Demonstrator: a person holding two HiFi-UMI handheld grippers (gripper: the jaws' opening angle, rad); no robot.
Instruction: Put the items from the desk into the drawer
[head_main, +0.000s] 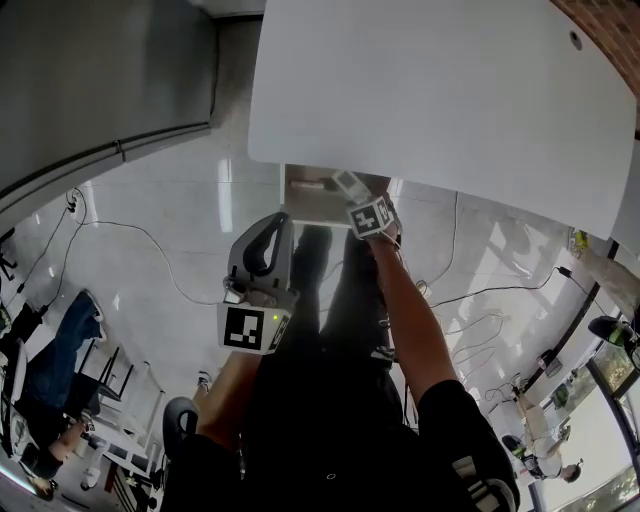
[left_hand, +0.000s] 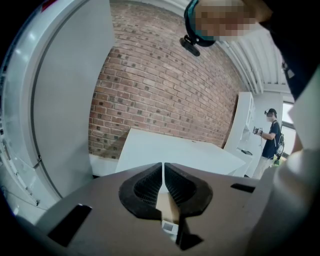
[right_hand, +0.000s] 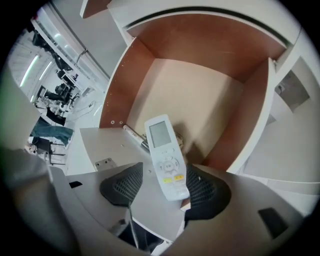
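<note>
A white remote control (right_hand: 167, 160) with a small screen lies between the jaws of my right gripper (right_hand: 162, 182), over the front edge of the open drawer (right_hand: 200, 95). Its lower end rests against the right pad (right_hand: 205, 192); a gap shows between it and the left pad (right_hand: 122, 185), so the jaws stand open. The drawer has a bare beige bottom and brown walls. In the head view the drawer (head_main: 305, 205) sticks out under the white desk (head_main: 440, 100), with my right gripper (head_main: 368, 212) and the remote (head_main: 347, 183) at it. My left gripper (head_main: 262, 255) hangs back, shut and empty (left_hand: 163, 172).
The drawer's white front panel (right_hand: 107, 150) lies just under the jaws. Cables (head_main: 150, 240) trail over the glossy floor. A brick wall (left_hand: 160, 90) rises behind the desk. A person (left_hand: 272, 140) stands far off to the right, and chairs (head_main: 60, 340) are at the left.
</note>
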